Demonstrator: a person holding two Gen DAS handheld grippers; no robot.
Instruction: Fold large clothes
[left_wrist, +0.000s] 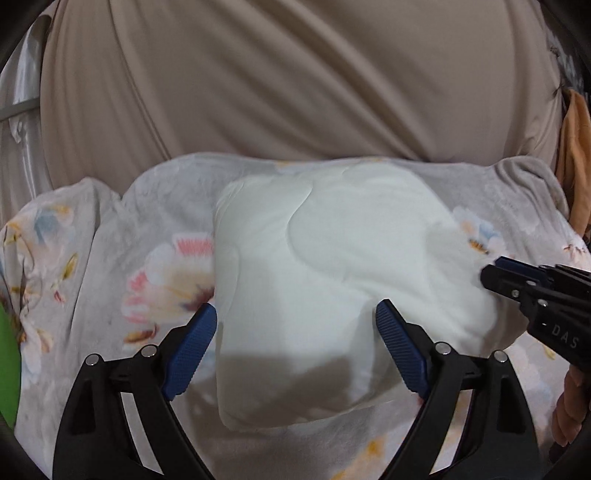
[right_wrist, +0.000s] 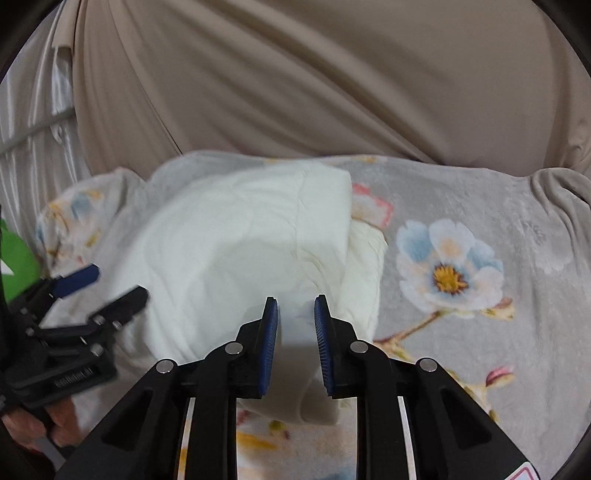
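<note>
A white quilted garment (left_wrist: 325, 280) lies folded into a thick bundle on a grey floral blanket (left_wrist: 110, 258). It also shows in the right wrist view (right_wrist: 236, 258). My left gripper (left_wrist: 295, 317) is open, its blue pads (left_wrist: 192, 350) wide apart over the bundle's near left edge. In the right wrist view it (right_wrist: 114, 284) shows at the left, open. My right gripper (right_wrist: 295, 306) has its pads (right_wrist: 269, 343) a narrow gap apart around the bundle's near right corner; whether they pinch the cloth is unclear. It (left_wrist: 491, 273) enters the left wrist view at the bundle's right edge.
A beige draped cloth (left_wrist: 295, 74) fills the background behind the blanket. A green object (left_wrist: 7, 350) sits at the far left edge. An orange cloth (left_wrist: 572, 155) hangs at the right. The blanket (right_wrist: 461, 258) extends to the right with a blue flower print.
</note>
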